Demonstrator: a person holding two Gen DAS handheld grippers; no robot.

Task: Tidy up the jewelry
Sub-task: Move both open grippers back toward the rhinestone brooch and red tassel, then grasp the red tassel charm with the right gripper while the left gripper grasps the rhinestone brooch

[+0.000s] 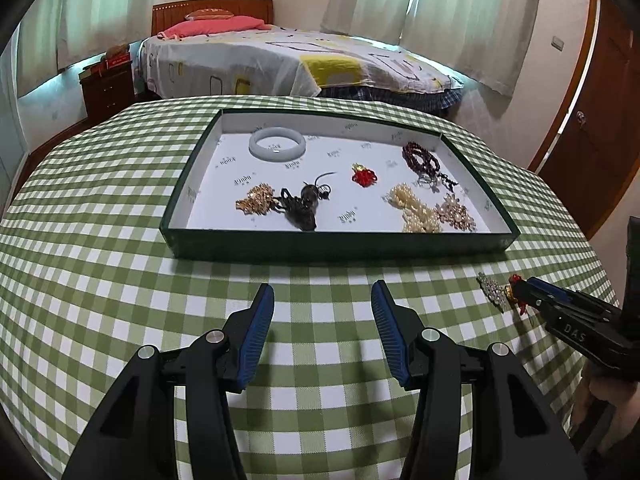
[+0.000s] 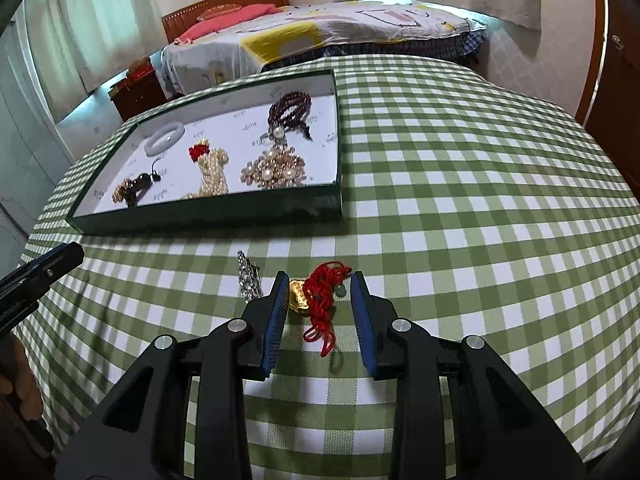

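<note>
A dark green tray (image 1: 340,246) (image 2: 208,216) with a white lining holds a white bangle (image 1: 277,143), a gold piece (image 1: 256,199), a black piece (image 1: 302,208), a red knot charm (image 1: 364,176), dark red beads (image 1: 422,157) and pearl pieces (image 1: 416,210). On the cloth in front lie a red cord charm with a gold pendant (image 2: 320,294) and a rhinestone brooch (image 2: 248,278) (image 1: 493,290). My right gripper (image 2: 322,282) is open, with its fingers on either side of the red cord charm. My left gripper (image 1: 322,296) is open and empty above bare cloth, in front of the tray.
The table carries a green and white checked cloth (image 1: 100,240). Behind it stand a bed (image 1: 288,60) and a dark nightstand (image 1: 108,88). A wooden door (image 1: 600,120) is at the right.
</note>
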